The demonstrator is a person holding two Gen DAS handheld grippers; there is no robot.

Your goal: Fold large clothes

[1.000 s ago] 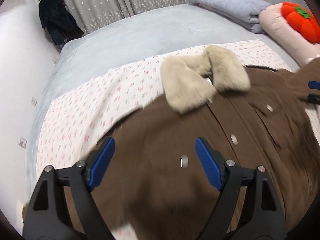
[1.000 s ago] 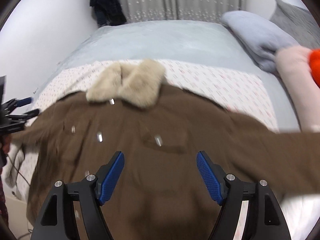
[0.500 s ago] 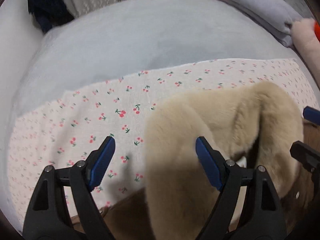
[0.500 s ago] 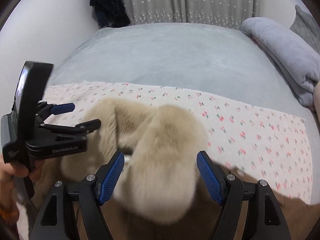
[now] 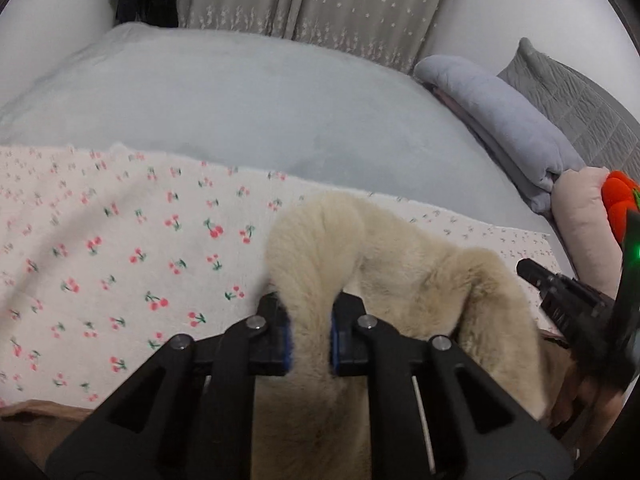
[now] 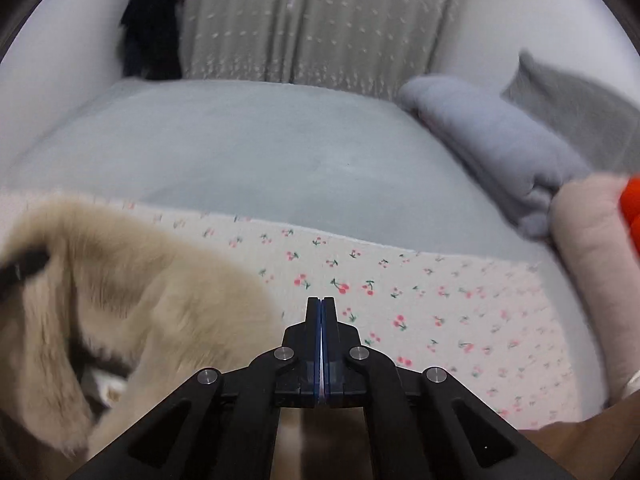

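A brown coat [image 5: 44, 416] with a cream fur collar [image 5: 400, 272] lies on a cherry-print blanket [image 5: 120, 248] on the bed. My left gripper [image 5: 310, 332] is closing on the left lobe of the collar, and its blue pads press into the fur from both sides. My right gripper [image 6: 322, 308] is shut, its tips over the blanket just right of the collar [image 6: 140, 280]. Nothing shows between its pads. Its black body [image 5: 568, 304] also appears at the right edge of the left wrist view. Brown coat cloth [image 6: 580, 440] shows at the lower right.
A grey-blue bedspread [image 5: 240, 100] stretches beyond the blanket to the curtains [image 5: 320, 0]. A rolled grey blanket [image 5: 500, 120], a pink pillow [image 5: 580, 220] and an orange plush [image 5: 616, 200] lie at the right. Dark clothing [image 6: 152, 32] hangs on the far wall.
Both grippers came forward and down from the coat's body to its collar. Both went from wide open to closed, the left one onto the fur.
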